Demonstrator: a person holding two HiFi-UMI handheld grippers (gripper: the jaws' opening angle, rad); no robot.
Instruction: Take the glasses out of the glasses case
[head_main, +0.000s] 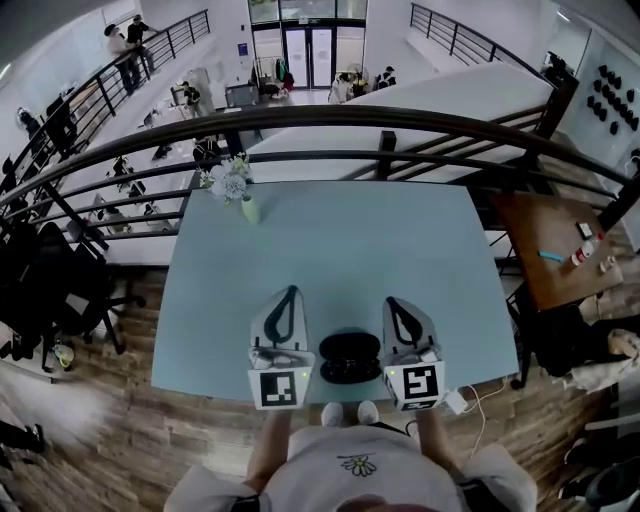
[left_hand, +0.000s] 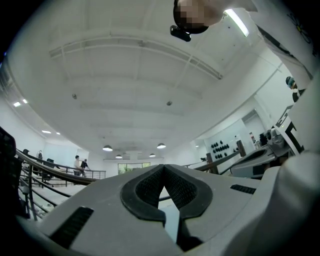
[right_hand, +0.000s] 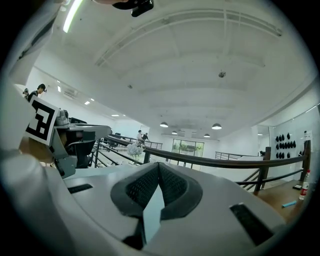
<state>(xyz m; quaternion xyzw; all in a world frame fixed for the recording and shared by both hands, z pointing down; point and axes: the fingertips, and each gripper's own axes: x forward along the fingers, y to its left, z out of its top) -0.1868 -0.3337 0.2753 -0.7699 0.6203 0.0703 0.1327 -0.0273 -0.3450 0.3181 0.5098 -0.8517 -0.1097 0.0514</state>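
A glossy black oval glasses case (head_main: 350, 358) lies at six o'clock on the smooth pale-blue table (head_main: 350, 240). The grey moulded left gripper (head_main: 289, 291) at its nine o'clock and the right gripper (head_main: 391, 300) at three o'clock press their ribbed dark pads (left_hand: 145, 187) together, both empty.

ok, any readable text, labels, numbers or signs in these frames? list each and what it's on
Nothing is legible as words or numbers.
left gripper cube: square black-and-white marker, pattern only.
right gripper cube: same kind of marker, pattern only.
blue sign by the doors: too small to read.
bottle on the brown table: label too small.
shirt: flower emblem, no lettering.
glasses case: no print visible.
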